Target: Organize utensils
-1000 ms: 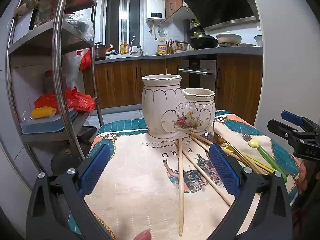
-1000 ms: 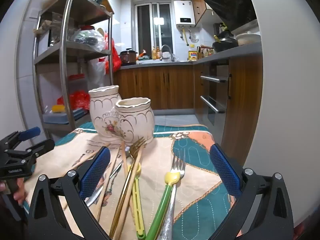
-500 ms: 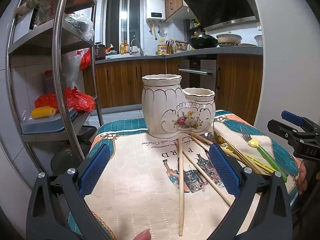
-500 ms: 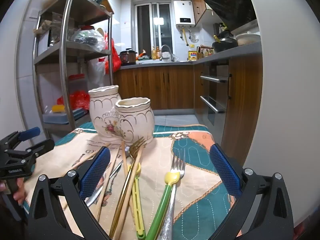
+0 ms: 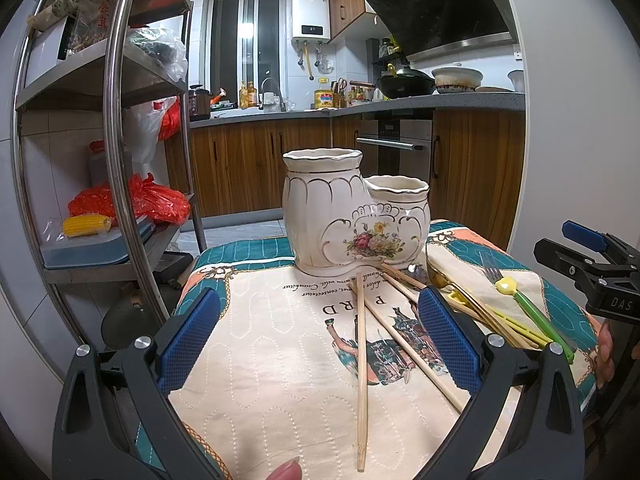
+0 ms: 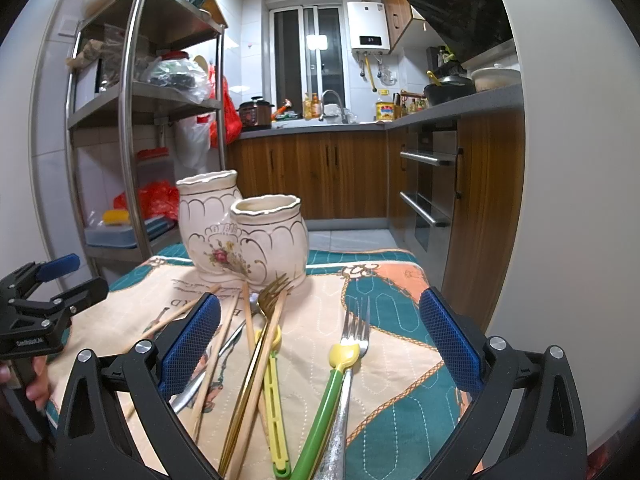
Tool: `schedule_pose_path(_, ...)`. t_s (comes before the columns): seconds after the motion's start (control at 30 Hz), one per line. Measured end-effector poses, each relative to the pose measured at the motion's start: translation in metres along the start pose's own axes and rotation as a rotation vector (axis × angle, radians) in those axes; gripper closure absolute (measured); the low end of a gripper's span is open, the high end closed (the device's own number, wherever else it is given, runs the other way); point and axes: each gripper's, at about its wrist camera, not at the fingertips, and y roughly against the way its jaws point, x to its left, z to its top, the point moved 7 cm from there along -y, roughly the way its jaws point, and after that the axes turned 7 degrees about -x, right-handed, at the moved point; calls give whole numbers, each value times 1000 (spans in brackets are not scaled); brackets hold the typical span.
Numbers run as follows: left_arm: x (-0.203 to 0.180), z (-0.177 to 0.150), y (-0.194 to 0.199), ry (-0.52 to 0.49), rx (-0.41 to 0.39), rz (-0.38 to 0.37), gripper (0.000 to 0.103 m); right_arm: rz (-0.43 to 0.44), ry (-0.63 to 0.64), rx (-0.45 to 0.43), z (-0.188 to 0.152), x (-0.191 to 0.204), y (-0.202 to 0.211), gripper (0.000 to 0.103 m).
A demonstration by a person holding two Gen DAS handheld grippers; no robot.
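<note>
Left gripper (image 5: 318,334) held low over the near edge of the patterned cloth (image 5: 260,360), level and aimed at the ceramic holder (image 5: 352,212); blue-padded fingers (image 5: 188,336) spread wide, nothing between them. Right gripper (image 6: 320,336) posed the same way over the other side of the cloth — jaws fully apart, gripping nothing, hovering above the heap of cutlery. Seen from the left wrist view, off at the right edge, with part of the person's hand (image 5: 606,350) wrapped on its handle.

Holder upright at the far end of the cloth, two joined pots: the taller on the left, the shorter on the right with a flower motif on its front.

Two wooden chopsticks (image 5: 361,364) flat on the cloth in front of the holder, far ends close together near its base, near ends fanning apart; one running almost straight toward the left camera, the other slanting off to the right under the right-hand pad.

Gold fork (image 6: 256,356) lying lengthwise, tines toward the holder and almost touching its base, handle toward the right camera. More chopsticks beside and under it, along much the same line. Yellow slotted utensil (image 6: 276,396) under the gold fork, long axis also front to back. Green-handled fork (image 6: 340,372) to the right — tines pointing away toward the holder, handle angled in toward the heap, crossing a silver handle (image 6: 338,440). A silver utensil (image 6: 208,368) partly hidden behind the left pad; kind unclear.
</note>
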Motion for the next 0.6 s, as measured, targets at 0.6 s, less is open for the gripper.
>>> schedule_pose_path(0.6, 0, -2, -4, -3, 2, -1, 5, 0, 0, 1, 0, 0, 0, 4)
